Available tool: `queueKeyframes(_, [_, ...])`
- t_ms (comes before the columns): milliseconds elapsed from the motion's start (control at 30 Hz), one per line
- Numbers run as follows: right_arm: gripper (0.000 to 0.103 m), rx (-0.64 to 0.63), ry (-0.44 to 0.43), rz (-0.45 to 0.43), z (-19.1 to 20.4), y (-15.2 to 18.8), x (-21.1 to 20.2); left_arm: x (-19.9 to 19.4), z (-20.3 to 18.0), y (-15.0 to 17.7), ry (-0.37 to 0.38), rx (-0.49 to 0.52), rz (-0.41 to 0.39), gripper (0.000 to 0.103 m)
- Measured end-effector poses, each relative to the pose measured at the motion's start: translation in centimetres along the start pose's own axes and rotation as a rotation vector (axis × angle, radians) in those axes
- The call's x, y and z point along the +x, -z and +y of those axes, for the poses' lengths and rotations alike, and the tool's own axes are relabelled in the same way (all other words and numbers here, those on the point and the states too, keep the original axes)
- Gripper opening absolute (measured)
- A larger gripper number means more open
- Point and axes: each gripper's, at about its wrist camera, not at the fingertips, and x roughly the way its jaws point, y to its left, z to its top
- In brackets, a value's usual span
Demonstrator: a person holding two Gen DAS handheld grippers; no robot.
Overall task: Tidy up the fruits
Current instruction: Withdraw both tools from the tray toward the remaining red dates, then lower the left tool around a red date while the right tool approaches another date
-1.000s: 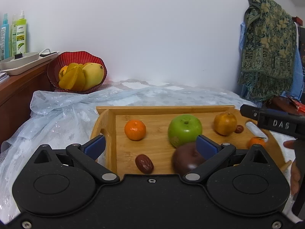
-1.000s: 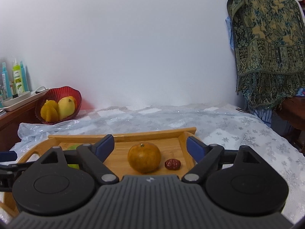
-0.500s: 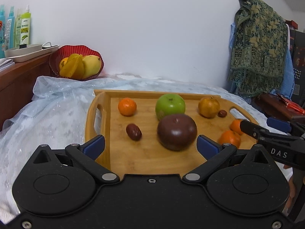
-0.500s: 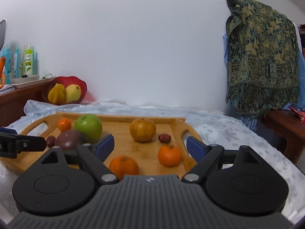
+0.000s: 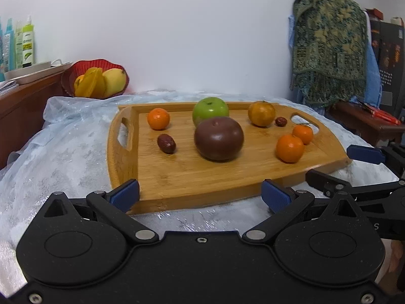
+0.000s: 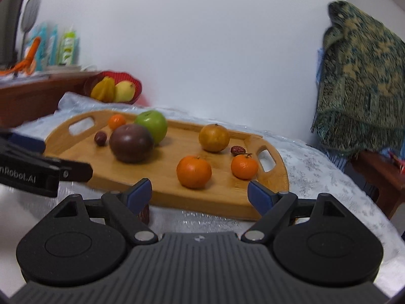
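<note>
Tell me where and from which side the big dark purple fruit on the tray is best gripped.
Grip the dark purple fruit across its widest middle, coming from the tray's open near edge. It is round and wide, so the open left gripper probably just spans it; the green apple sits close behind.

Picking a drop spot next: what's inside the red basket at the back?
The red basket holds a ribbed yellow starfruit and a yellow mango, with an orange-yellow fruit peeking behind. Anything beneath them is hidden by the rim.
</note>
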Motion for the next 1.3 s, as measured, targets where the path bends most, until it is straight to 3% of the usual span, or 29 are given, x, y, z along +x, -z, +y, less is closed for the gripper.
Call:
queueKeyframes(267, [0.091, -0.018, 0.003, 0.042, 0.0, 0.8, -1.2, -0.4, -0.8, 0.5, 0.079, 0.021, 0.018, 0.101])
queueKeyframes(400, [0.091, 0.010, 0.017, 0.056, -0.9, 0.9, -1.6, -0.4, -1.6, 0.7, 0.104, 0.047, 0.025, 0.088])
queueKeyframes(633, [0.090, 0.040, 0.014, 0.082, -1.6, 1.2, -1.5, -0.5, -3.6, 1.1, 0.218, 0.123, 0.031, 0.046])
queueKeyframes(833, [0.082, 0.064, 0.006, 0.104, -1.6, 1.1, -1.1, 0.6, -4.0, 1.0, 0.268, 0.103, 0.074, 0.027])
queueKeyframes(1033, [0.077, 0.078, 0.000, 0.117, -1.5, 1.2, -1.0, 2.0, -4.2, 1.1, 0.262, 0.080, 0.103, 0.025])
queueKeyframes(1300, [0.070, 0.086, -0.083, 0.113, -0.5, 1.1, -0.7, 1.4, -3.9, 1.3, 0.137, 0.080, 0.066, 0.025])
